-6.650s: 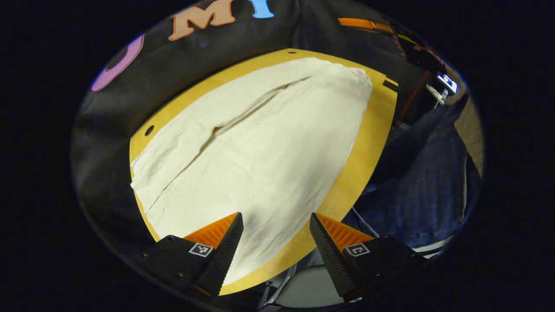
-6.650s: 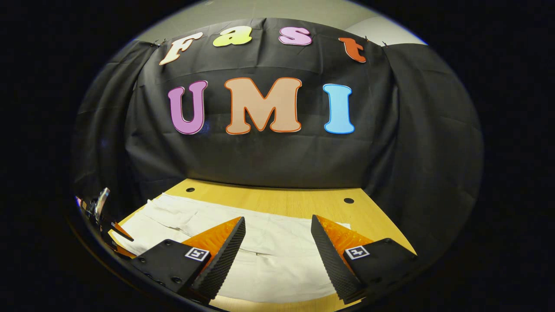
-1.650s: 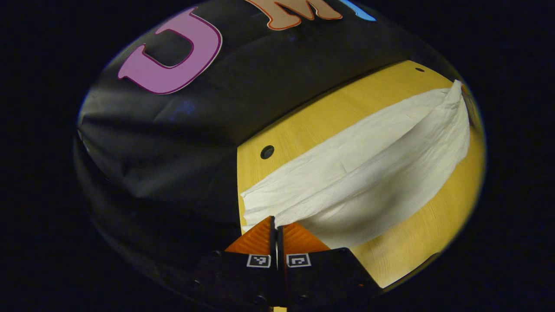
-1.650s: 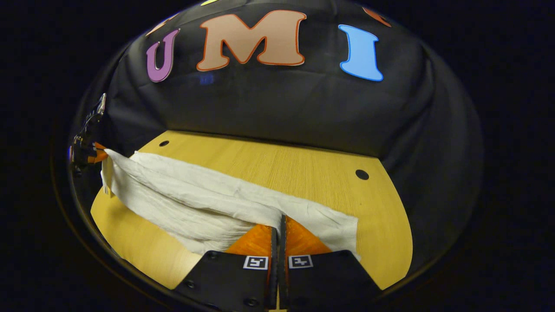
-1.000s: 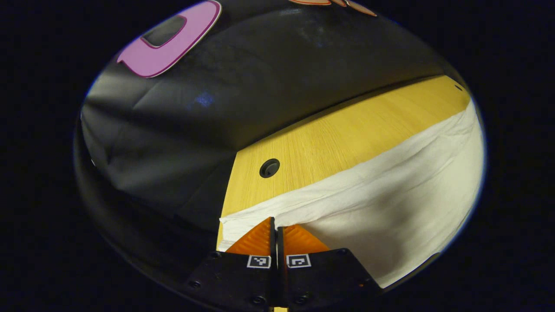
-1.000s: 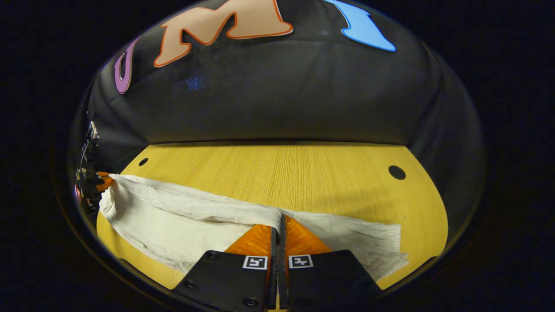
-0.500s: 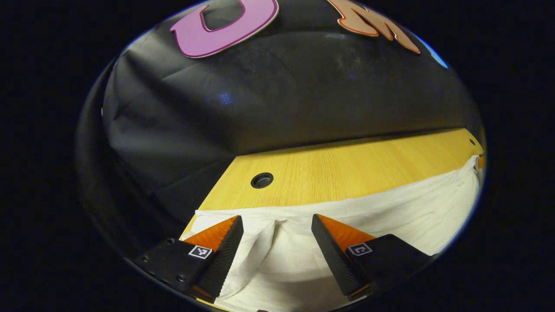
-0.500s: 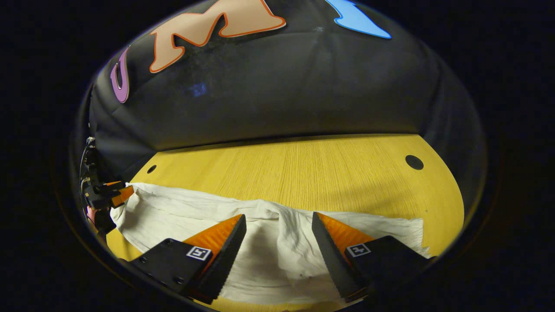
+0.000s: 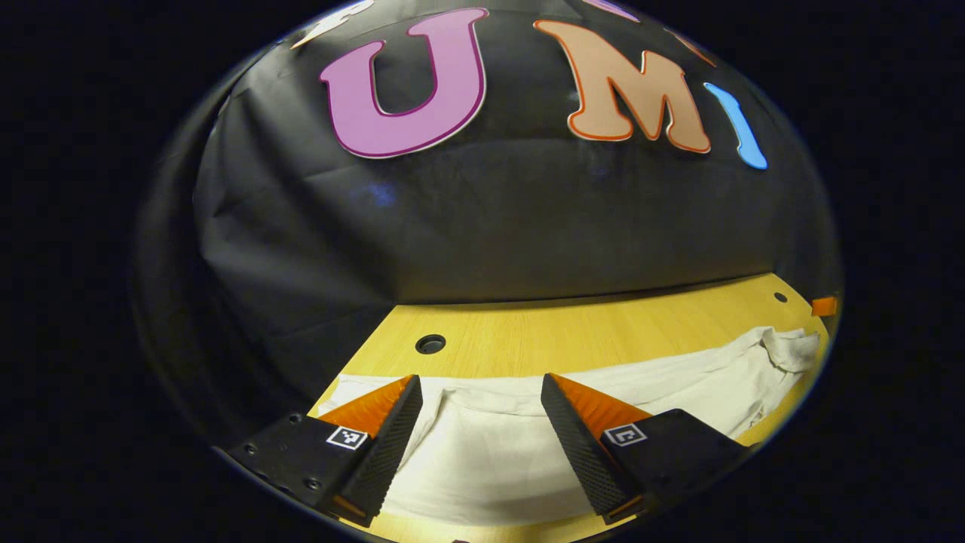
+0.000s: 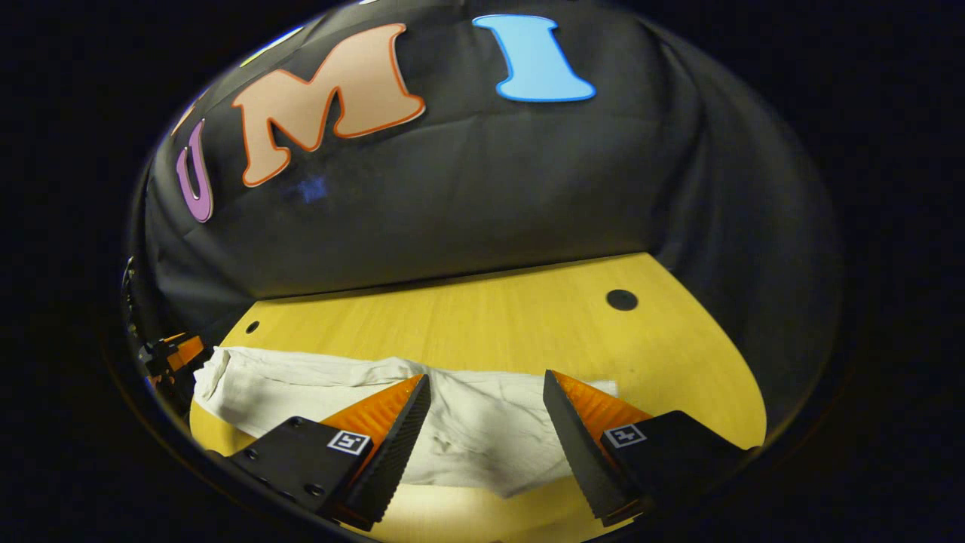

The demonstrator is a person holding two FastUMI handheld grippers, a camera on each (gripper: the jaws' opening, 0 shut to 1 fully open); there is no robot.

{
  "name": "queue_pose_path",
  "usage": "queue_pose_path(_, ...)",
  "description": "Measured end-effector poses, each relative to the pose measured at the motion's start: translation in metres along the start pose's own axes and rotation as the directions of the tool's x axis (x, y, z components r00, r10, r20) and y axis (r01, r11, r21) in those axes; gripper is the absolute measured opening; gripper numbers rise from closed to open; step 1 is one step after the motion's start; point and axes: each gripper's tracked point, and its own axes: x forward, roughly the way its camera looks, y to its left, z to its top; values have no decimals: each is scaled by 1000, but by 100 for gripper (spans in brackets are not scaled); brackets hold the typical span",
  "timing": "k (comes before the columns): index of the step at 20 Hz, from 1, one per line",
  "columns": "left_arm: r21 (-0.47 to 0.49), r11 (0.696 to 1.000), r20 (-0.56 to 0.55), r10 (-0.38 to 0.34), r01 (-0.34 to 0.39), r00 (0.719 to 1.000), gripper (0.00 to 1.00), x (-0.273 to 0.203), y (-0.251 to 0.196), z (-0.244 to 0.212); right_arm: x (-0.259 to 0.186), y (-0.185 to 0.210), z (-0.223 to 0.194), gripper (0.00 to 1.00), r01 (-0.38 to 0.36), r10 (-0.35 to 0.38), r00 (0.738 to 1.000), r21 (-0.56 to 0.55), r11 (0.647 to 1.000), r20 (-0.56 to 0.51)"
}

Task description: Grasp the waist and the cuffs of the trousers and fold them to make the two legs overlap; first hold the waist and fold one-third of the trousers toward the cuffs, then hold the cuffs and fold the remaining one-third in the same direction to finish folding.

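Both of my tongs now stand wide open and hold nothing: a second ago each was clamped on the upper edge of the cream-white woven trousers (image 9: 603, 407), and half a second ago the jaws parted. My left gripper (image 9: 481, 430) hovers just above one end of the garment, near the left corner of the yellow wooden table (image 9: 573, 332); my right gripper (image 10: 486, 434) hovers above the other end, toward the right edge of the table. The trousers now lie released along the near edge of the table as a long, narrow, wrinkled band, where several seconds ago they were spread broad and flat. In the right gripper view the band runs from beneath my open fingers toward the left edge, where the other gripper shows small and far off. I judge that the lengthwise fold is done and the two legs overlap; the next step calls for a fresh grasp at the waist to carry one-third of the length toward the cuffs. Which end is the waist I cannot tell. The far edge is rumpled, so the layers may not be aligned. Each finger base carries a small square black-and-white marker; its pattern is no legible writing, and I see no brand or label on the trousers.
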Motion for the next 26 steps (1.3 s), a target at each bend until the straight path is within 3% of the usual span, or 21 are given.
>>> queue_pose_path(2, -2, 1000, 2, -7, 7, 1000, 97, -26, -5, -2, -17, -31, -4, 92, 52, -52, 999, 1, 999, -2)
queue_pose_path(7, -34, 999, 19, -7, 7, 1000, 97, -77, -29, 2, -35, -96, -35, 92, 152, -151, 987, 27, 988, -47)
queue_pose_path(11, -44, 999, 19, 6, -5, 1000, 97, -98, -42, 7, -29, -120, -62, 96, 171, -165, 981, 45, 984, -100)
queue_pose_path(12, -48, 999, 23, 14, -13, 1000, 97, -102, -43, 9, -27, -124, -67, 92, 177, -171, 979, 45, 983, -112)
queue_pose_path(13, -48, 999, 31, 19, -17, 999, 96, -105, -45, 12, -23, -128, -75, 96, 182, -175, 977, 47, 982, -125)
queue_pose_path(18, -15, 999, 46, 31, -30, 998, 96, -116, -55, 20, -3, -123, -93, 97, 138, -121, 979, 95, 986, -164)
queue_pose_path(19, -24, 999, 46, 27, -26, 999, 96, -116, -58, 21, 1, -115, -94, 93, 112, -92, 983, 121, 986, -158)
queue_pose_path(20, -36, 999, 38, 26, -25, 999, 96, -118, -60, 17, 5, -109, -94, 96, 96, -73, 985, 145, 985, -153)
queue_pose_path(22, -52, 998, 23, 28, -27, 999, 97, -119, -64, 11, 11, -102, -93, 93, 72, -44, 988, 192, 979, -145)
queue_pose_path(23, -56, 998, 22, 31, -30, 999, 97, -119, -66, 9, 14, -98, -94, 96, 61, -30, 989, 218, 974, -146)
queue_pose_path(26, -51, 998, 9, 29, -29, 1000, 97, -120, -71, 3, 20, -88, -90, 95, 24, 13, 992, 280, 960, -129)
